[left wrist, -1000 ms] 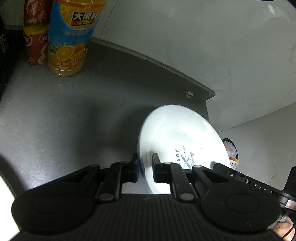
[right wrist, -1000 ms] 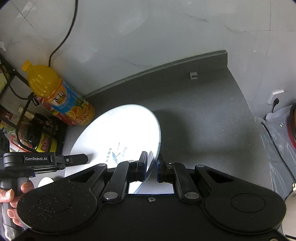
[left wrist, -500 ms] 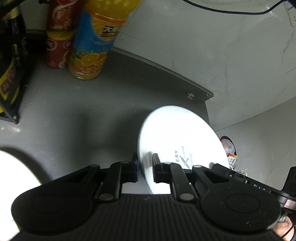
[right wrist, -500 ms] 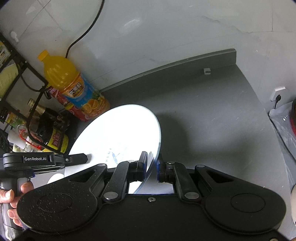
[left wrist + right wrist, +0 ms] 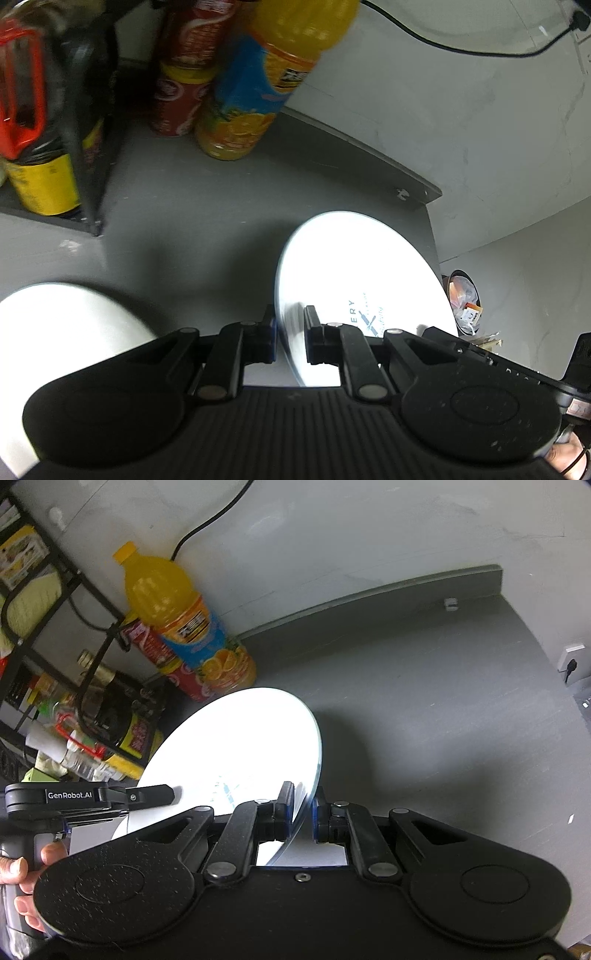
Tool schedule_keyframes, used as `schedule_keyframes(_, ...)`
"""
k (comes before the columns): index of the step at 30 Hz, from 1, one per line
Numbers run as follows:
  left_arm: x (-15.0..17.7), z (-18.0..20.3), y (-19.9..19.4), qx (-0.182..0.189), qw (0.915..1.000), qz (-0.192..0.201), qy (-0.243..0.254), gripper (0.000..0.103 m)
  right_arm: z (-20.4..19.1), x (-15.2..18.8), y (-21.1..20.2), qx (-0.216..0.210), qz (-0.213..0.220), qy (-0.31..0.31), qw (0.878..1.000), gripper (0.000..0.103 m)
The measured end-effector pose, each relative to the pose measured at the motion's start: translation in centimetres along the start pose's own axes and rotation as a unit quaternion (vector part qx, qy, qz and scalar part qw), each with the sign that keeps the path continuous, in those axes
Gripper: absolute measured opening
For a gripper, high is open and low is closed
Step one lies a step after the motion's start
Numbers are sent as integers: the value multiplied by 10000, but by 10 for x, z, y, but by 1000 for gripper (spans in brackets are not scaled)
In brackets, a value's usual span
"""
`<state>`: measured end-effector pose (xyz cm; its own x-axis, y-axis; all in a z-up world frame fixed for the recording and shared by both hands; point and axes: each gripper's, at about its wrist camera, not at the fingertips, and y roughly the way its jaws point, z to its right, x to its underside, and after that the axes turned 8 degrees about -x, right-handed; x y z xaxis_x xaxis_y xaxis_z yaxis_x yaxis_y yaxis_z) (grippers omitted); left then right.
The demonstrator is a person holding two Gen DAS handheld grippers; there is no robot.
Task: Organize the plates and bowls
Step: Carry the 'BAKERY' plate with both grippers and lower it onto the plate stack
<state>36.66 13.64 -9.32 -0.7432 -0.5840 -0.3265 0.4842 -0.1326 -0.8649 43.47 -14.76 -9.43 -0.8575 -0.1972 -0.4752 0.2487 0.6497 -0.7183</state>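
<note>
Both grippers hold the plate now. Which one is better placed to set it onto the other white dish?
Probably left: the left gripper grips the plate nearest the white dish, which is outside the right wrist view.

Two plates (image 5: 362, 273) (image 5: 55, 317); one juice bottle (image 5: 184, 624).

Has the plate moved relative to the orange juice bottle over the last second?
Yes. In the right wrist view the plate, gripped at its rim by both grippers, has pulled back from the orange juice bottle, which now stands clear beyond its far edge, toward the rack.
</note>
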Motion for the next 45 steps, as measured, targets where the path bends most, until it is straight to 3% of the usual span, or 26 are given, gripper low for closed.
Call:
schedule_keyframes(20, 39, -107, -43, -243, 9975, 141, -644, 12, -76, 41, 49, -320, -456, -393, 9977, 9)
schedule_keyframes(45, 93, -181, -27, -427, 9909, -241, -1255, 12, -125, 81, 82, -3, -962, -1039, 9899, 9)
